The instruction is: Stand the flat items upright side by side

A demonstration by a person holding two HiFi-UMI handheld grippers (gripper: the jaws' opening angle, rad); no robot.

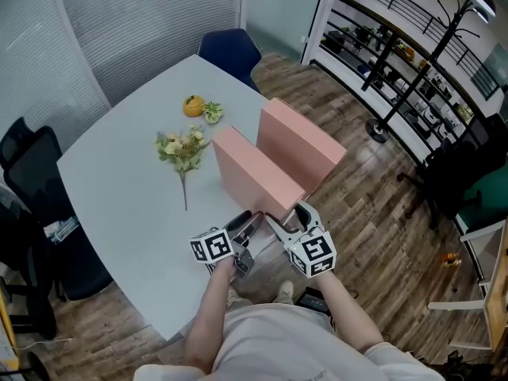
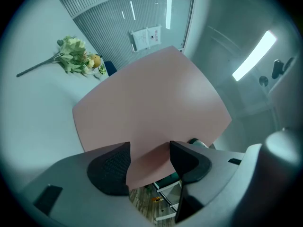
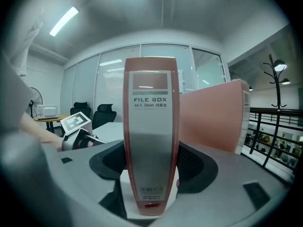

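Two pink file boxes stand upright side by side on the pale grey table (image 1: 119, 189), and I take the near file box (image 1: 252, 173) as my landmark. The far file box (image 1: 300, 143) stands just beside it, on its right.

From the head view I see only the smooth, matt broad faces. The right gripper view adds the near box's narrow spine, a silvery label strip with rounded ends printed "FILE BOX". That spine fills the gap of the right gripper (image 1: 287, 217), with both ribbed black pads against its sides. The left gripper (image 1: 252, 219) meets the box's lower near corner; its own view shows that corner wedged between widely spread jaws, a pad on each side.

Beyond the near box lie a sprig of pale flowers (image 1: 182, 149) and a small orange fruit (image 1: 193, 105), both well apart from it. Further off a blue chair (image 1: 230, 50) sits at the table's end. To its right, past the far box, wood-plank floor (image 1: 373, 213) runs to black shelving (image 1: 397, 50) and a coat stand (image 1: 425, 54). Ribbed glass walls close the room.
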